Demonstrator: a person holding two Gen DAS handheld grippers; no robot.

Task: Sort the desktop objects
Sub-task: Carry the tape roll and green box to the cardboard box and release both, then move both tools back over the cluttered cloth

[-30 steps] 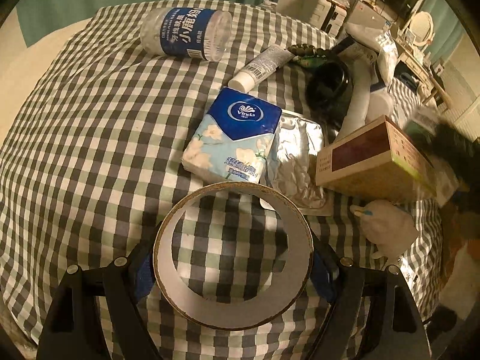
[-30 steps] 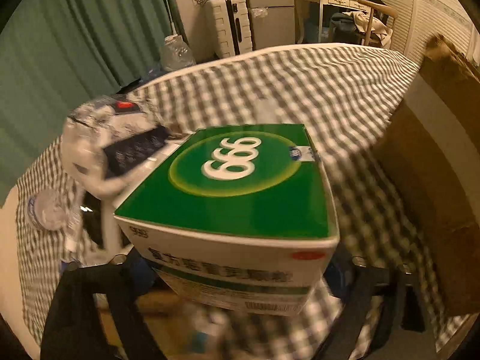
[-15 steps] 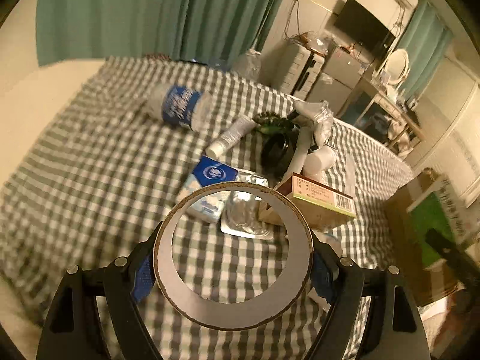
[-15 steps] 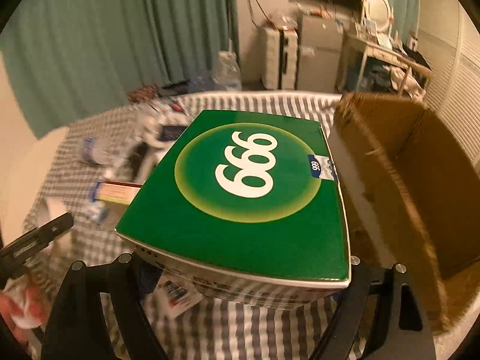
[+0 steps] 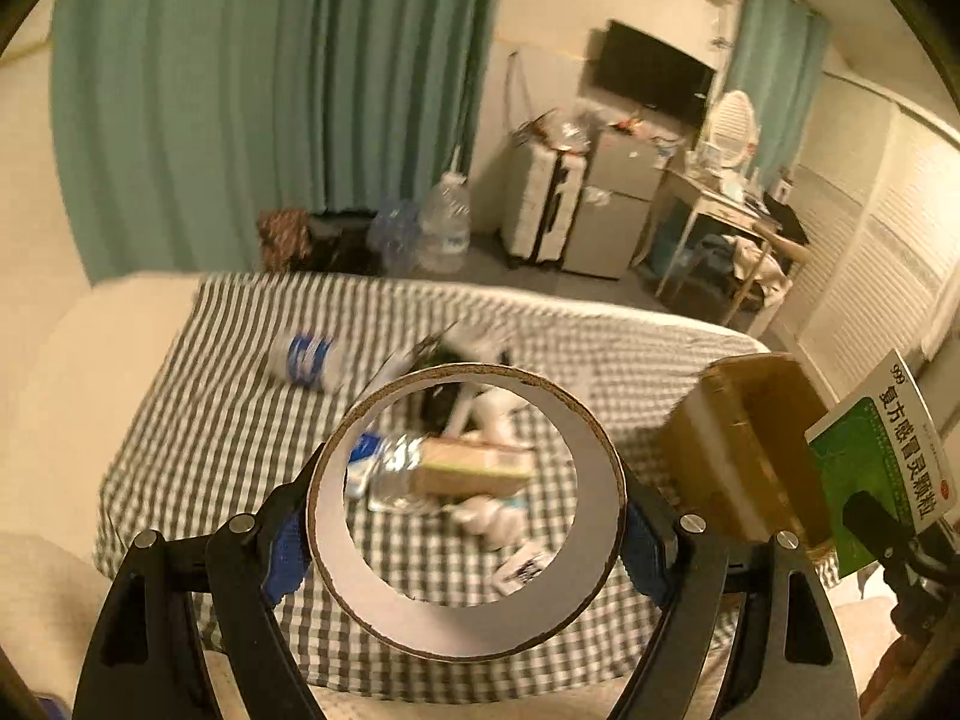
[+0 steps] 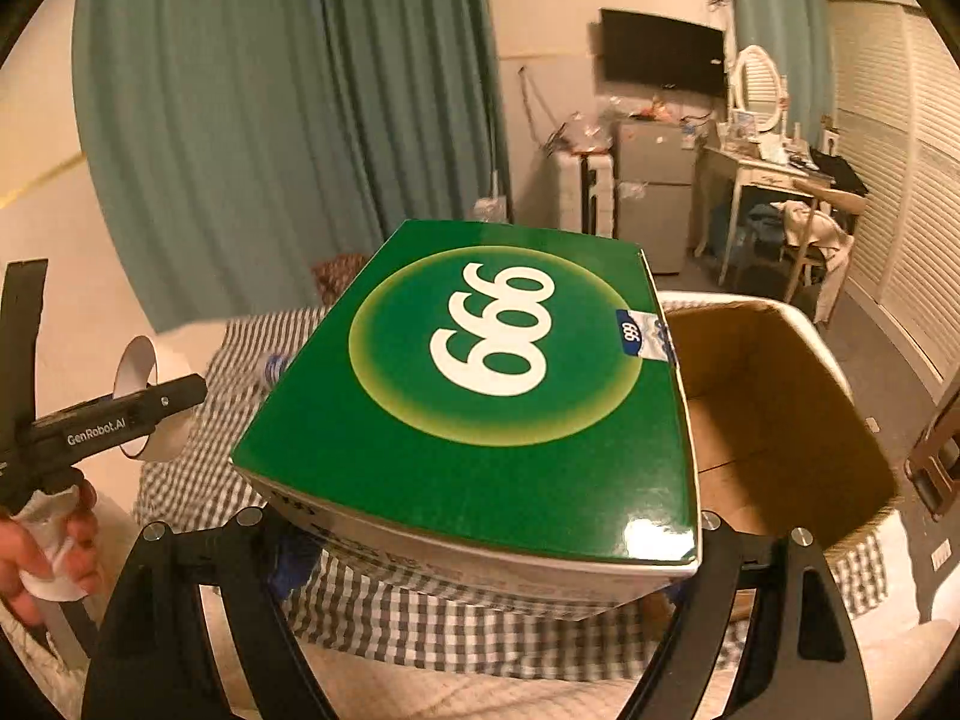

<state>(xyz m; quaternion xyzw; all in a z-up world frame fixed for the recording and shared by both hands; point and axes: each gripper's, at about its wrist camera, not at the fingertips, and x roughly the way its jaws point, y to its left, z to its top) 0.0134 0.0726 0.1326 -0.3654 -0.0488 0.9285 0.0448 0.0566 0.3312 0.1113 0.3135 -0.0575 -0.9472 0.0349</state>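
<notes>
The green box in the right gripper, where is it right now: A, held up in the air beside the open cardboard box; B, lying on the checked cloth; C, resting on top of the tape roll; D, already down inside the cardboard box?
A: the right gripper clamps the green box off the checked cloth, with the open cardboard box just beside it.

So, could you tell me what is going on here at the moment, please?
A person is tidying a cluttered checked tablecloth with a hand-held gripper in each hand. The left gripper is clamped on a roll of tape, and the right gripper grips a green medicine box. Both are held in the air near an open cardboard box at the table's edge. A water bottle, a brown carton and other small items lie unsorted on the cloth.
</notes>
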